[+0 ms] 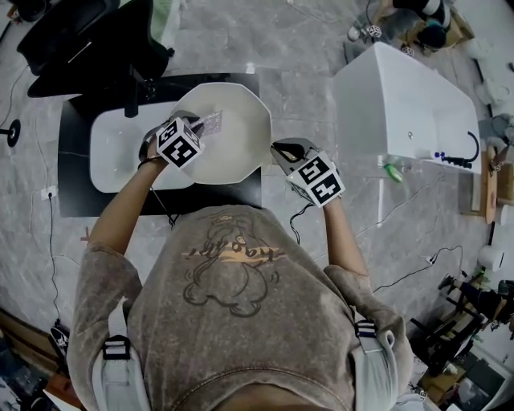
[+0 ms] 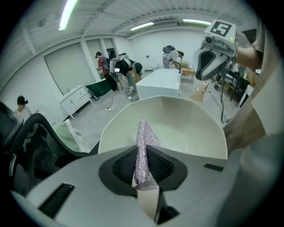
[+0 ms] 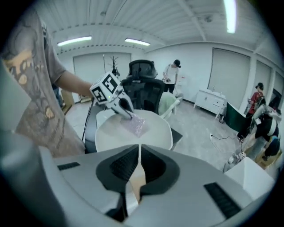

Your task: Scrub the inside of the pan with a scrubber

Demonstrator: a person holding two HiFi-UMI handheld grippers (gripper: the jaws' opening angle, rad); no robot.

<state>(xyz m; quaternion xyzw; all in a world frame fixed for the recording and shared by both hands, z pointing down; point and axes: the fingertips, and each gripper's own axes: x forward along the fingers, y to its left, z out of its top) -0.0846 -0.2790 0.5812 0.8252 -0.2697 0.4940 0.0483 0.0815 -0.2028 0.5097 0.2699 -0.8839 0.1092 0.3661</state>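
Over sink [image 1: 120, 152], left hand-held gripper [image 2: 143, 155] pinches scrubber [image 2: 145, 135] in pan [image 1: 245, 108]; right one [image 3: 138, 165] clamps rim [image 1: 268, 143]

Grey marbled floor [image 1: 305, 88] is running across the whole room. Black table [image 1: 72, 172] is sitting at the head view's left with a white basin [image 1: 112, 152] lying on it. Black office chair [image 1: 88, 40] is standing just past the table's far edge. White bathtub [image 1: 409, 104] is standing at the right, apart from the table. Cables [image 1: 418, 269] are trailing over the floor near it. Ceiling strip lights [image 2: 66, 13] are glowing. White walls [image 2: 177, 40] are carrying big pale panels [image 2: 66, 66]. White cabinet [image 2: 76, 99] is standing against one wall. People [image 2: 126, 66] are bending over gear nearby.
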